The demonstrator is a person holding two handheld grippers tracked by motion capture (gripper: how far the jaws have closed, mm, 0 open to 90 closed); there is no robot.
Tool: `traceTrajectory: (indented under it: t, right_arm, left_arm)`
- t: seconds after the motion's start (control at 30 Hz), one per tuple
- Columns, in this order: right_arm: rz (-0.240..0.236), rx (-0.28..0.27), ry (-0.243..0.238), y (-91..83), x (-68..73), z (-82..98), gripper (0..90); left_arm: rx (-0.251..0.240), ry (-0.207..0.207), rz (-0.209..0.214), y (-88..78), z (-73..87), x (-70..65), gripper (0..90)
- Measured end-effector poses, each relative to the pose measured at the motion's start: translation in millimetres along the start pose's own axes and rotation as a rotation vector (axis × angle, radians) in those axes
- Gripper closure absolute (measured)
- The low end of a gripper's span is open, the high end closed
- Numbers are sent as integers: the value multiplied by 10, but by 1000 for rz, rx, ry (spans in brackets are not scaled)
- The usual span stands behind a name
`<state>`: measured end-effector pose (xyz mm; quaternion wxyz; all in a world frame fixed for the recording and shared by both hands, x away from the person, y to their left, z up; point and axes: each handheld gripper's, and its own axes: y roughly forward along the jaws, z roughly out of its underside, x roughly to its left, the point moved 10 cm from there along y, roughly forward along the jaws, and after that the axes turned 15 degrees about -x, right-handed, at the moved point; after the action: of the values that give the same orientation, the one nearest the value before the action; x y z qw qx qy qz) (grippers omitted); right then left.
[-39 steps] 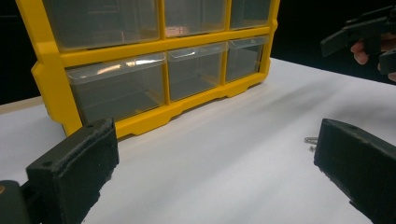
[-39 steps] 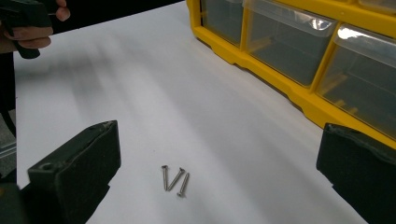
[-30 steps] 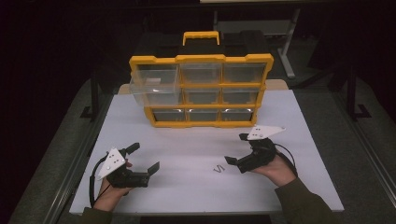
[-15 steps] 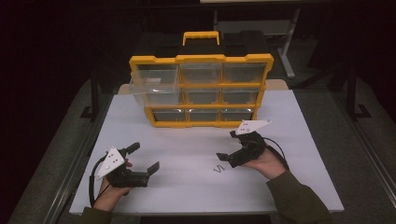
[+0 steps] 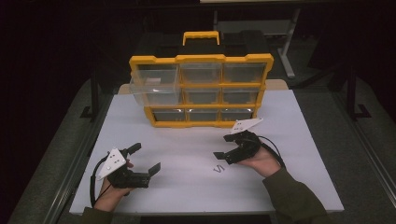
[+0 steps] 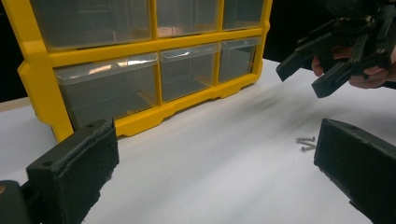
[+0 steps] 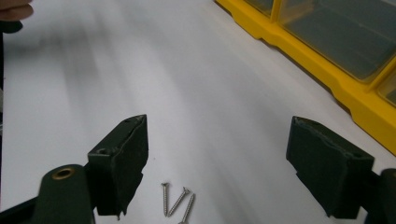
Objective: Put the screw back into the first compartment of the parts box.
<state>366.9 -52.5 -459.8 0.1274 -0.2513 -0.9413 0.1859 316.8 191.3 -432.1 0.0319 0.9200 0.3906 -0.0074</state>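
Note:
Three small silver screws (image 7: 177, 200) lie loose on the white table (image 5: 187, 182), seen also as screws (image 5: 219, 169) and screws (image 6: 306, 143). My right gripper (image 5: 223, 147) hovers just above and behind them, tilted down. Its jaws have just been closing but still stand well apart in the right gripper view (image 7: 224, 163); the screws lie low in the gap, untouched by the pads. My left gripper (image 5: 145, 157) rests open near the front left, with nothing between its jaws (image 6: 215, 163). From there the right gripper (image 6: 327, 60) shows at the upper right.
A yellow organiser (image 5: 203, 88) with clear drawers stands at the back middle of the table, its top-left drawer (image 5: 154, 86) pulled out. Its yellow base (image 7: 327, 65) runs close to the right gripper. Dark floor surrounds the table.
The right hand has moved left and slightly toward the front, bringing its gripper over the screws, and its jaws are narrower. The left hand has stayed put.

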Motion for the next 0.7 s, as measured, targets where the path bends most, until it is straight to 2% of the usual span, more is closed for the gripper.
traceTrajectory:
  t: [0.13,0.5,0.53,0.7]
  right_arm:
    - [-3,29,5,7,28,43,280]
    - [-9,91,-20,10,56,133,442]
    - [-5,115,-18,12,56,168,489]
    - [-2,162,-22,33,70,245,548]
  left_arm:
    - [2,3,4,-4,1,-9,0]
    - [3,6,2,-15,-4,-3,0]
    - [1,7,5,-15,-7,-9,0]
    - [-7,4,5,-9,-17,-17,0]
